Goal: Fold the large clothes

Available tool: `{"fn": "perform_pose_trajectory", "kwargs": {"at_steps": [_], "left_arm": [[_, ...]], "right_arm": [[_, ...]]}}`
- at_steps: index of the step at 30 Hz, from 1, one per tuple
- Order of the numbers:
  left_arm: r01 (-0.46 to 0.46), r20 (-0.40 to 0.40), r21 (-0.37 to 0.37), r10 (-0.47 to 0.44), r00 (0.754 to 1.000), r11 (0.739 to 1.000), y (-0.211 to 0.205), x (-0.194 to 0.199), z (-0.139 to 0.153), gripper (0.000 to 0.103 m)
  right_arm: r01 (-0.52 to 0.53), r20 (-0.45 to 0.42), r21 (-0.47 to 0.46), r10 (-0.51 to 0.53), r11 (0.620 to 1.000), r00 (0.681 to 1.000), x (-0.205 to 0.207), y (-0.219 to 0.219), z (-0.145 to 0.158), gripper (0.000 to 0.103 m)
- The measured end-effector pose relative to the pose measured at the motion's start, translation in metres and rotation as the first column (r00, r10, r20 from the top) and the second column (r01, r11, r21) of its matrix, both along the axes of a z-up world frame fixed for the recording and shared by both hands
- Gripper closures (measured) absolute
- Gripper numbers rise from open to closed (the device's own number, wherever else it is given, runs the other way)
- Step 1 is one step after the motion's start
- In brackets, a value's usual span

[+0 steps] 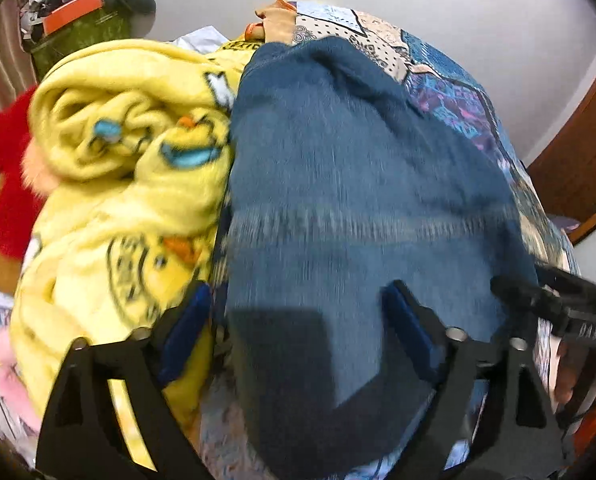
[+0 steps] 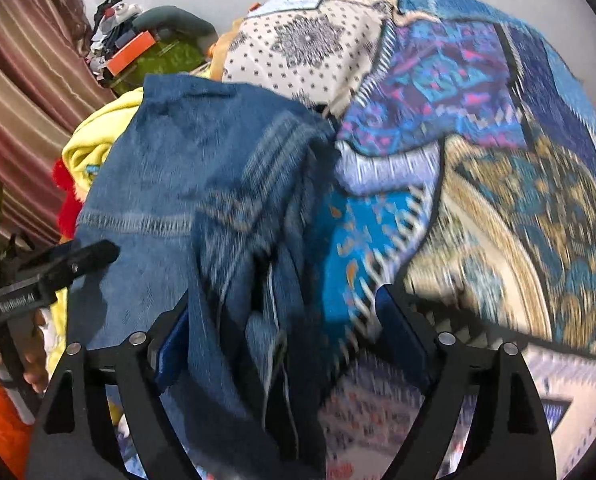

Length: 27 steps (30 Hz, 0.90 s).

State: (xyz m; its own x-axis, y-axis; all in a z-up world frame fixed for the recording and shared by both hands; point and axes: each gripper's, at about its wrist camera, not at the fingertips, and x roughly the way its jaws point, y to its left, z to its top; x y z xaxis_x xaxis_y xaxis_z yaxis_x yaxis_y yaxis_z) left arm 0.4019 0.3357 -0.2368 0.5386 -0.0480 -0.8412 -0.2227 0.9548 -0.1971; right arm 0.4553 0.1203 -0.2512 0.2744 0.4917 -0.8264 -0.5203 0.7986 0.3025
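Observation:
A blue denim garment [image 1: 350, 184] lies on a patterned bedspread [image 1: 450, 92]. My left gripper [image 1: 298, 312] is open, its blue-padded fingers [image 1: 408, 320] spread wide over the near part of the denim. In the right wrist view the same denim [image 2: 169, 168] lies to the left, with a bunched, folded part [image 2: 257, 264] hanging between the fingers of my right gripper [image 2: 281, 320], which is open. The left gripper also shows in the right wrist view [image 2: 57, 268], at the left edge.
A yellow cartoon blanket [image 1: 129, 168] is heaped left of the denim, with a red plush thing [image 1: 5, 184] beyond it. A green box with an orange lid [image 1: 77, 28] stands at the back by a striped curtain [image 2: 21, 92]. A wooden door [image 1: 578, 152] is at the right.

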Motion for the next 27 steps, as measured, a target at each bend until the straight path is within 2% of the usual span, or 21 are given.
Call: {"fn": "perform_pose_trajectory", "kwargs": {"at_steps": [6, 9, 11, 14, 17, 20, 23, 27], "left_arm": [[-0.036, -0.048, -0.004, 0.036, 0.998, 0.999, -0.007, -0.058, -0.006, 0.009], [-0.058, -0.042, 0.030, 0.059, 0.997, 0.998, -0.016, -0.084, 0.008, 0.009], [-0.059, -0.007, 0.043, 0.060, 0.998, 0.997, -0.024, -0.097, 0.027, 0.010], [-0.061, 0.089, 0.056, 0.056, 0.994, 0.997, -0.039, -0.116, 0.069, 0.010], [-0.057, 0.219, 0.098, 0.035, 0.975, 0.994, -0.059, -0.140, 0.119, 0.010], [-0.057, 0.348, 0.138, 0.005, 0.937, 0.989, -0.079, -0.169, 0.168, 0.010], [-0.073, 0.472, 0.176, -0.019, 0.881, 0.982, -0.102, -0.203, 0.210, 0.010], [-0.103, 0.625, 0.204, -0.048, 0.779, 0.973, -0.131, -0.254, 0.252, 0.010]], "right_arm": [[-0.020, 0.002, -0.052, 0.020, 0.998, 1.000, -0.031, -0.015, 0.001, 0.020], [-0.042, 0.031, -0.072, 0.044, 0.997, 0.999, -0.053, -0.022, 0.015, 0.020], [-0.045, 0.059, -0.045, 0.047, 0.998, 0.997, -0.065, -0.029, 0.032, 0.020], [-0.073, 0.112, 0.010, 0.071, 0.997, 0.991, -0.088, -0.040, 0.071, 0.020], [-0.089, 0.236, 0.055, 0.074, 0.995, 0.969, -0.118, -0.053, 0.122, 0.020], [-0.112, 0.336, 0.123, 0.065, 0.986, 0.940, -0.149, -0.068, 0.167, 0.020], [-0.138, 0.451, 0.202, 0.033, 0.970, 0.892, -0.187, -0.085, 0.210, 0.020], [-0.166, 0.556, 0.291, -0.025, 0.942, 0.831, -0.230, -0.104, 0.245, 0.020]]}}
